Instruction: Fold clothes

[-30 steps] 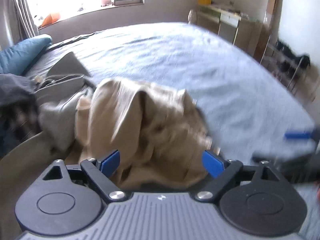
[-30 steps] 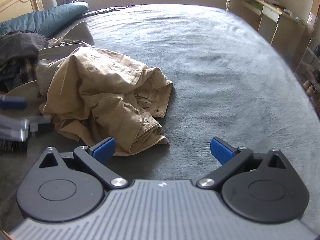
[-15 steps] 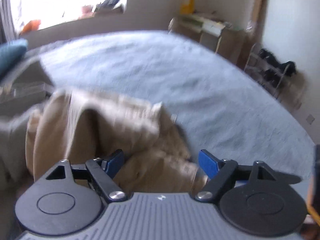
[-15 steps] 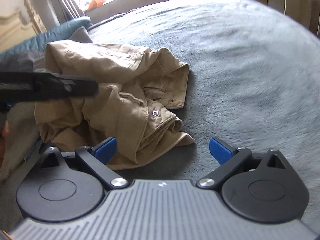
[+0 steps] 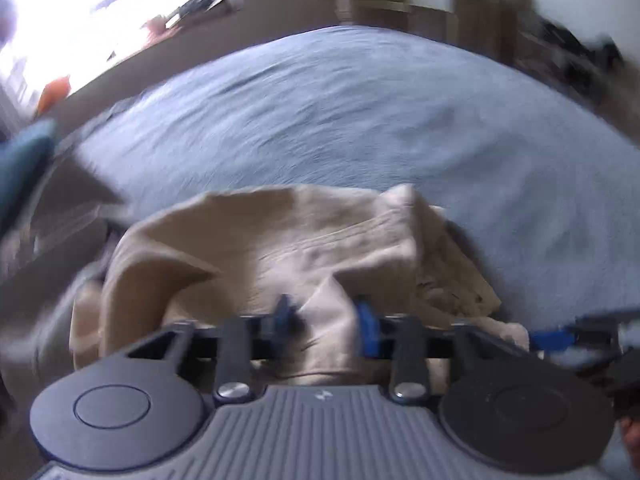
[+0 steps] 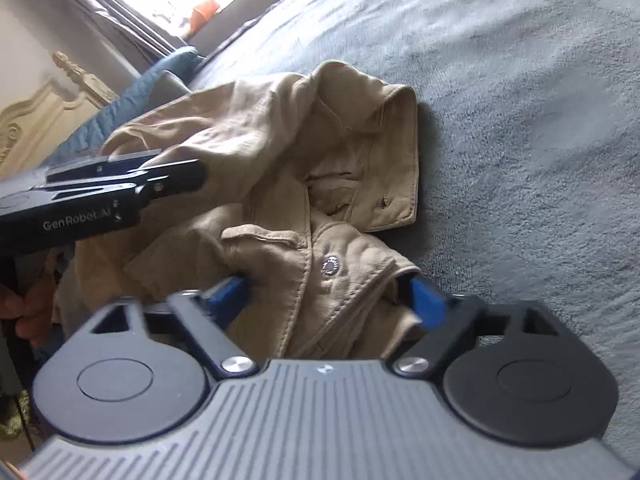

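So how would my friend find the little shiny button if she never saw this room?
Start at the big grey-blue bed cover, then find the crumpled tan cotton garment lying on it. At the garment's near edge, between the blue fingers of the right tool, sits the small round silver metal snap button, the only shiny spot on the cloth.

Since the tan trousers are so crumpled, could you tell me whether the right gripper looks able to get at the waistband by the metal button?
Probably yes: the right gripper already straddles the tan trousers at the waistband, near the metal button, its jaws closing with nothing in between. The left gripper works a separate fold.
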The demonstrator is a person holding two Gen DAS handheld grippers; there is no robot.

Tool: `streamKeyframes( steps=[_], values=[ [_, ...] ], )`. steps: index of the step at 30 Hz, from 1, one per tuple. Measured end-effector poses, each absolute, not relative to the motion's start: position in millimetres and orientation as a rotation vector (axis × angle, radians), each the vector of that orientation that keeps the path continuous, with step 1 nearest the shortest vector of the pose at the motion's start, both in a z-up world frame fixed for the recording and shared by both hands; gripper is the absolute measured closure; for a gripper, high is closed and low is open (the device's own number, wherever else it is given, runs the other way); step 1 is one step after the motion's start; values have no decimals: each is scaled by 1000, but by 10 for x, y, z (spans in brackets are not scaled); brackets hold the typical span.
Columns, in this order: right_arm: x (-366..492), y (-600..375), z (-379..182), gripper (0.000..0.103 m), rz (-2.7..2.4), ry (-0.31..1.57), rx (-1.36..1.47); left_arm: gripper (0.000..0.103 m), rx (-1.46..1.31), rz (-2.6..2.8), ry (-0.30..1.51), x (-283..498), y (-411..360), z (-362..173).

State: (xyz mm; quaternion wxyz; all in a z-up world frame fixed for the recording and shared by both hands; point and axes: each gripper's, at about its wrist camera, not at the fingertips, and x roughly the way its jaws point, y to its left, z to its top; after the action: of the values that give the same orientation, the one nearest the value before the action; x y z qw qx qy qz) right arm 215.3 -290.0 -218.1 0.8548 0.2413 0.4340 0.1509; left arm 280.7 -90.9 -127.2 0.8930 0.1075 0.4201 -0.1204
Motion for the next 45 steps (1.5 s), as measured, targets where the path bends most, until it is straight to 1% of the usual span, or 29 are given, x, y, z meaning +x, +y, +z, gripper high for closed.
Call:
streamKeyframes(
  steps=[1,2,3,6,9,14,18,23,27,29,30,35,37,39,40,41,42,43,44,45],
  values=[
    [2130,-2865,-2141,42,311,911,487,86,167,-232,880,2794,-800,-1232],
    [2085,-2850,-2083,55,304,906,474,90,130,-221,880,2771,-715,-1175],
    [2038,-2843,-2024,66,298,901,466,91,114,-220,872,2720,-678,-1110],
    [1875,-2899,-1846,80,297,887,500,94,88,-236,850,2561,-614,-926],
    [1687,-2948,-1656,83,313,864,540,95,87,-274,835,2351,-635,-743],
    [1286,-3106,-1300,85,372,817,627,95,-1,-339,858,1954,-655,-470],
    [846,-3317,-923,86,404,808,634,96,-114,-408,906,1567,-693,-244],
    [156,-3643,-175,86,410,817,579,98,-377,-524,968,1024,-734,30],
    [-225,-3765,386,86,433,812,508,98,-480,-522,979,754,-740,-37],
    [-259,-3696,428,86,466,841,453,98,-474,-458,987,750,-651,-247],
    [-262,-3650,415,86,482,859,428,98,-472,-422,994,766,-589,-366],
    [-79,-3198,-255,85,562,985,337,98,-375,-234,1040,872,-168,-926],
    [-19,-3003,-549,85,589,1018,381,96,-335,-207,1055,883,-9,-1090],
    [34,-2854,-805,82,595,1057,472,92,-345,-207,1036,826,94,-1122],
    [67,-2797,-917,82,591,1077,522,89,-359,-212,1014,768,138,-1088],
    [94,-2756,-970,81,592,1091,564,80,-370,-207,988,700,176,-1025],
    [121,-2715,-1023,81,592,1104,606,76,-384,-203,964,630,212,-964],
    [138,-2688,-1058,80,595,1111,649,66,-405,-201,945,555,243,-911],
    [121,-2699,-1037,73,607,1102,695,60,-426,-199,926,480,275,-857],
    [104,-2713,-1012,64,614,1093,736,58,-447,-199,909,410,306,-807]
  ],
)
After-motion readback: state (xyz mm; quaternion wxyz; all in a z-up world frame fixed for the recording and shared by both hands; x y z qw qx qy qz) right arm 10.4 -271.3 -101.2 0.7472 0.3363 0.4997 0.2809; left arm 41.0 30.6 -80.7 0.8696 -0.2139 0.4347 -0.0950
